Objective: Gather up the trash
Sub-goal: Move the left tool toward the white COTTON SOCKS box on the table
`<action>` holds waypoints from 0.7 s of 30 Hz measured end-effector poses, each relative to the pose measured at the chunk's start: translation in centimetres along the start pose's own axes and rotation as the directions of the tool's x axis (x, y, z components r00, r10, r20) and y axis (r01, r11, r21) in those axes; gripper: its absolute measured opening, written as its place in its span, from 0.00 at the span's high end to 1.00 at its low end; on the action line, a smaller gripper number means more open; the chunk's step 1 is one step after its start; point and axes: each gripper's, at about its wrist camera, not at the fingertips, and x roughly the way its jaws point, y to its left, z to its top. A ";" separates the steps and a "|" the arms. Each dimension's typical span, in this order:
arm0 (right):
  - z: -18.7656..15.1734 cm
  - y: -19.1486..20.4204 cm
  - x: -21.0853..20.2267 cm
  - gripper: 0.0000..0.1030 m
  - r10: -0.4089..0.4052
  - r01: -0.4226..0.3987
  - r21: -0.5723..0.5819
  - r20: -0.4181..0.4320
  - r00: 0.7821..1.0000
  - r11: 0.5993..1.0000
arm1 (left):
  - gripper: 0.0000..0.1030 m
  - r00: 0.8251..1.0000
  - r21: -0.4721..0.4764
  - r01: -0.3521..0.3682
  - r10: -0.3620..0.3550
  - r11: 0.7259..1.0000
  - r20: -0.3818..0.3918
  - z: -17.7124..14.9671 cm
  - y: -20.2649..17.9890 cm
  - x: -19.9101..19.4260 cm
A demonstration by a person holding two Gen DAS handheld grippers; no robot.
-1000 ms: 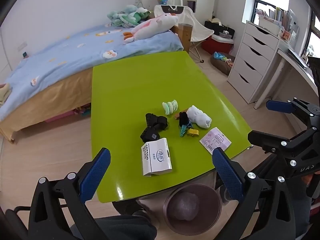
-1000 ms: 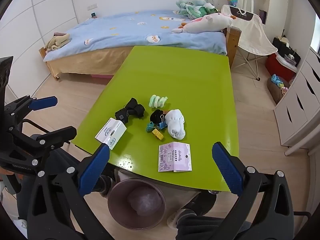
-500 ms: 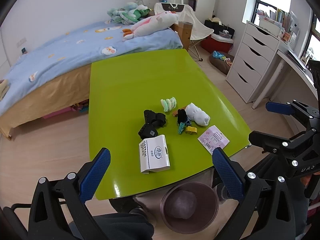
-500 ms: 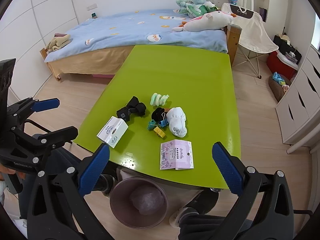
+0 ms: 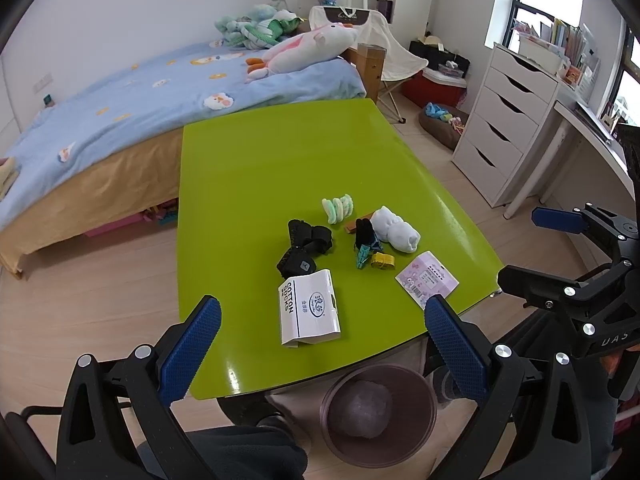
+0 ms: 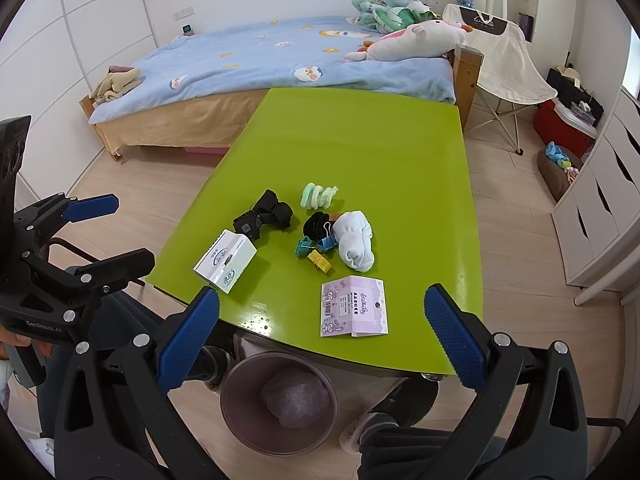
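1. A round purple trash bin (image 5: 378, 416) stands on the floor under the table's near edge; a crumpled clear liner or bag lies in its bottom, and I cannot tell what else it holds.
2. The green table (image 5: 280, 160) carries a cluster of things near its near edge, while its far half, toward the bed (image 5: 120, 100), is bare.
3. A white cotton-socks box (image 5: 309, 307) lies flat near the near-left corner, its long axis running roughly from the near edge toward the far edge, printed face up.
4. A pink packaging card (image 6: 354, 311) lies flat near the near-right corner, close to the near edge, its long axis running roughly toward the far edge.
5. Between and beyond these two lie black socks (image 5: 306, 246), just beyond the box; a white sock bundle (image 5: 396, 230); a pale green rolled pair (image 5: 338, 208) farthest from the near edge; and teal and yellow binder clips (image 5: 372, 258) with a black item just beside the white bundle.
6. The left gripper (image 5: 320, 344) hovers above the near edge, over the box, its blue pads spread wide apart and holding nothing.
7. The right gripper (image 6: 320, 338) hovers above the near edge over the pink card, jaws likewise wide apart and empty.
8. A white drawer unit (image 5: 504, 128) stands to the table's right.
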 end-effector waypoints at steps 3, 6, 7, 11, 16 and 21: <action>0.0 0.0 0.0 0.03 -0.003 0.003 0.001 0.001 1.000 1.000 | 0.05 1.000 -0.003 -0.003 0.003 1.000 -0.004 0.1 -0.2 0.1; -0.1 -0.1 0.1 0.03 -0.003 0.003 0.004 -0.002 1.000 1.000 | 0.05 1.000 -0.008 0.000 0.000 1.000 -0.007 0.2 0.2 0.1; -0.1 -0.1 0.2 0.03 -0.004 0.004 0.004 -0.003 1.000 1.000 | 0.05 1.000 -0.009 0.000 0.000 1.000 -0.008 0.2 0.3 0.2; -0.3 -0.1 0.2 0.03 -0.004 0.004 0.004 -0.008 1.000 1.000 | 0.05 1.000 -0.012 0.001 -0.001 1.000 -0.007 0.1 0.3 0.2; -0.3 -0.2 0.2 0.03 0.000 0.001 0.012 -0.012 1.000 1.000 | 0.05 1.000 -0.015 0.004 -0.004 1.000 -0.007 0.0 0.3 0.3; -0.4 -0.5 0.4 0.03 0.000 0.000 0.028 -0.016 1.000 1.000 | 0.05 1.000 -0.011 0.009 -0.009 1.000 -0.006 0.0 0.1 0.3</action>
